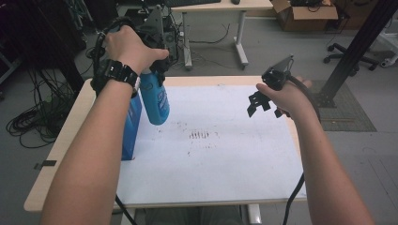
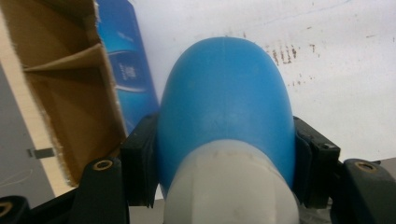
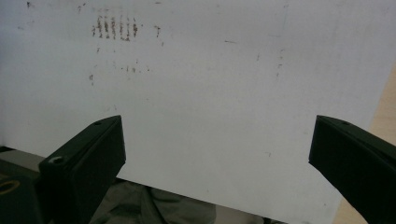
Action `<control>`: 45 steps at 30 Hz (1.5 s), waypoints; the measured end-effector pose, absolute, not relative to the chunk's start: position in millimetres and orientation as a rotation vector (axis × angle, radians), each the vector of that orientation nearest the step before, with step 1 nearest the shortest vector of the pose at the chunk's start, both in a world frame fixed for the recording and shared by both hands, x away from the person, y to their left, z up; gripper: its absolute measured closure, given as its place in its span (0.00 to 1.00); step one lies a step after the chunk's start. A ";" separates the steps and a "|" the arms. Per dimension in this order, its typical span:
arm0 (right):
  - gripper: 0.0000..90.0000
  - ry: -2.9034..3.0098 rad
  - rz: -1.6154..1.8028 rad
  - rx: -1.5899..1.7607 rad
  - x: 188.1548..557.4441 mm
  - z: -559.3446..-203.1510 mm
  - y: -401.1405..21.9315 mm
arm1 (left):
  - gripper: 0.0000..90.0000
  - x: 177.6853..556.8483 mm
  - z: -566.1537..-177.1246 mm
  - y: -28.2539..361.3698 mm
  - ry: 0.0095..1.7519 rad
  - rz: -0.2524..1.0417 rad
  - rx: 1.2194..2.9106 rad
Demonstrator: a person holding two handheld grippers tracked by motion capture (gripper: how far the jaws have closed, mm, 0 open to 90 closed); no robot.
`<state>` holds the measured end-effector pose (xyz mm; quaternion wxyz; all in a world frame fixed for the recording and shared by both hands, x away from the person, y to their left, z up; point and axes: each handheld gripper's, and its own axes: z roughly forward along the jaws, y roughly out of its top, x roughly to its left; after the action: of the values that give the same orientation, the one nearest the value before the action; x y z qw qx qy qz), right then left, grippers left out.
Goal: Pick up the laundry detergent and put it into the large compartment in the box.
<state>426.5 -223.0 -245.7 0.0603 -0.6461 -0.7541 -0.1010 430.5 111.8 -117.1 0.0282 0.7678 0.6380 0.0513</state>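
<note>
My left gripper (image 1: 157,65) is shut on a blue plastic bottle (image 1: 155,101) just below its white neck and holds it clear of the table, hanging base down. In the left gripper view the black pads (image 2: 140,158) press both sides of the bottle (image 2: 224,102). Beside it, an open blue carton (image 1: 131,126) with a brown cardboard inside (image 2: 70,93) stands at the left edge of the white board (image 1: 211,178). My right gripper (image 1: 263,105) hovers open over the board's right side, with nothing between its fingers (image 3: 88,158).
Reddish-brown smudges (image 1: 202,136) mark the middle of the board (image 3: 233,93). The wooden table's edge (image 1: 56,154) shows at the left. Behind the table are a desk (image 1: 225,7), cables (image 1: 33,122), a cardboard box (image 1: 305,16) and a black post (image 1: 356,47).
</note>
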 end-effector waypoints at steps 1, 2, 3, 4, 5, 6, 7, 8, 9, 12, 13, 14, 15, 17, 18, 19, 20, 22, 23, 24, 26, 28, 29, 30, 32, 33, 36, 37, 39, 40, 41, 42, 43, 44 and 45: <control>0.04 -2.286 -0.301 -1.955 427.2 -246.2 -222.9 | 0.42 430.7 -113.3 114.1 1.969 0.160 2.368; 0.04 -2.286 -0.304 -1.953 427.9 -246.5 -222.8 | 0.42 430.8 -111.2 115.5 1.967 0.163 2.365; 0.04 -2.284 -0.307 -1.950 428.4 -246.6 -222.8 | 0.42 431.1 -107.9 118.0 1.968 0.165 2.359; 0.04 -2.286 -0.307 -1.949 428.8 -246.9 -222.3 | 0.42 431.2 -105.9 119.6 1.970 0.165 2.355; 0.04 -2.290 -0.307 -1.945 429.1 -246.7 -221.8 | 0.42 431.4 -103.4 121.9 1.970 0.164 2.354; 0.04 -2.290 -0.307 -1.945 429.1 -246.7 -221.8 | 0.42 431.6 -101.1 124.6 1.970 0.166 2.349; 0.04 -2.292 -0.307 -1.941 429.1 -246.0 -221.5 | 0.42 431.6 -98.5 127.8 1.972 0.167 2.345; 0.04 -2.297 -0.309 -1.939 429.2 -245.3 -221.5 | 0.42 431.8 -97.2 129.8 1.975 0.168 2.343; 0.04 -2.297 -0.305 -1.941 429.3 -244.7 -221.6 | 0.42 432.3 -95.4 132.8 1.978 0.168 2.342; 0.04 -2.293 -0.306 -1.946 429.7 -243.2 -221.6 | 0.42 433.3 -90.8 143.3 1.994 0.175 2.335; 0.04 -2.294 -0.306 -1.941 429.6 -243.1 -221.6 | 0.42 433.5 -89.9 146.6 1.996 0.176 2.333; 0.04 -2.294 -0.307 -1.939 429.6 -242.9 -221.8 | 0.42 433.5 -88.7 150.8 2.003 0.175 2.330; 0.04 -2.290 -0.310 -1.943 429.8 -242.6 -223.4 | 0.42 433.6 -87.8 155.2 2.009 0.175 2.325; 0.04 -2.286 -0.309 -1.949 430.1 -242.6 -224.3 | 0.42 433.8 -85.2 165.5 2.020 0.179 2.317; 0.04 -2.285 -0.306 -1.956 430.5 -242.8 -225.2 | 0.42 433.8 -84.3 169.0 2.024 0.181 2.314; 0.04 -2.284 -0.308 -1.956 430.6 -242.9 -225.6 | 0.42 433.9 -83.3 173.6 2.030 0.182 2.314; 0.04 -2.283 -0.311 -1.956 430.8 -243.0 -225.9 | 0.42 433.9 -82.5 178.3 2.038 0.183 2.310; 0.04 -2.277 -0.313 -1.960 431.3 -243.0 -226.0 | 0.42 433.7 -81.7 188.0 2.057 0.190 2.298; 0.04 -2.278 -0.315 -1.961 431.5 -243.1 -226.2 | 0.42 433.8 -81.7 193.8 2.069 0.192 2.293; 0.04 -2.281 -0.313 -1.958 431.7 -243.0 -226.2 | 0.42 433.8 -81.8 197.3 2.073 0.195 2.292; 0.04 -2.281 -0.310 -1.958 432.0 -242.9 -226.1 | 0.42 433.9 -81.9 208.3 2.094 0.206 2.272; 0.04 -2.283 -0.312 -1.960 432.3 -242.4 -226.0 | 0.42 433.7 -82.1 214.0 2.102 0.210 2.265; 0.04 -2.289 -0.312 -1.956 432.6 -242.0 -226.0 | 0.42 433.4 -82.3 219.0 2.115 0.213 2.252; 0.04 -2.287 -0.322 -1.962 432.7 -241.3 -226.1 | 0.42 433.3 -82.6 221.9 2.119 0.213 2.250; 0.04 -2.287 -0.320 -1.964 433.0 -240.5 -226.3 | 0.42 433.1 -83.2 229.2 2.131 0.221 2.240; 0.04 -2.287 -0.324 -1.963 433.1 -240.7 -226.1 | 0.42 432.9 -83.9 231.9 2.134 0.228 2.239; 0.04 -2.286 -0.320 -1.964 433.4 -240.1 -226.1 | 0.42 432.4 -87.1 240.6 2.152 0.229 2.229; 0.04 -2.284 -0.316 -1.968 433.4 -239.9 -226.2 | 0.42 432.1 -89.6 244.0 2.156 0.227 2.226; 0.04 -2.282 -0.318 -1.970 433.5 -239.5 -226.7 | 0.42 431.9 -92.3 247.2 2.157 0.225 2.220; 0.04 -2.280 -0.319 -1.971 433.4 -239.5 -226.6 | 0.42 431.7 -94.8 249.3 2.161 0.220 2.214; 0.04 -2.282 -0.317 -1.971 433.1 -240.0 -226.2 | 0.42 431.7 -96.7 250.3 2.164 0.215 2.215; 0.04 -2.283 -0.315 -1.968 433.0 -240.3 -226.0 | 0.42 431.9 -99.0 251.3 2.163 0.214 2.217; 0.04 -2.284 -0.320 -1.966 432.7 -241.0 -225.5 | 0.42 432.0 -102.1 252.7 2.165 0.214 2.216; 0.04 -2.284 -0.324 -1.959 432.6 -241.9 -225.0 | 0.42 432.1 -104.2 253.3 2.165 0.211 2.220; 0.04 -2.284 -0.324 -1.959 432.6 -241.9 -225.0 | 0.42 432.2 -107.2 254.3 2.166 0.210 2.218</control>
<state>432.6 -225.0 -241.9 0.0577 -0.6461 -0.7535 -0.1068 432.2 254.3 -107.2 0.0169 0.7137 0.6970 0.0677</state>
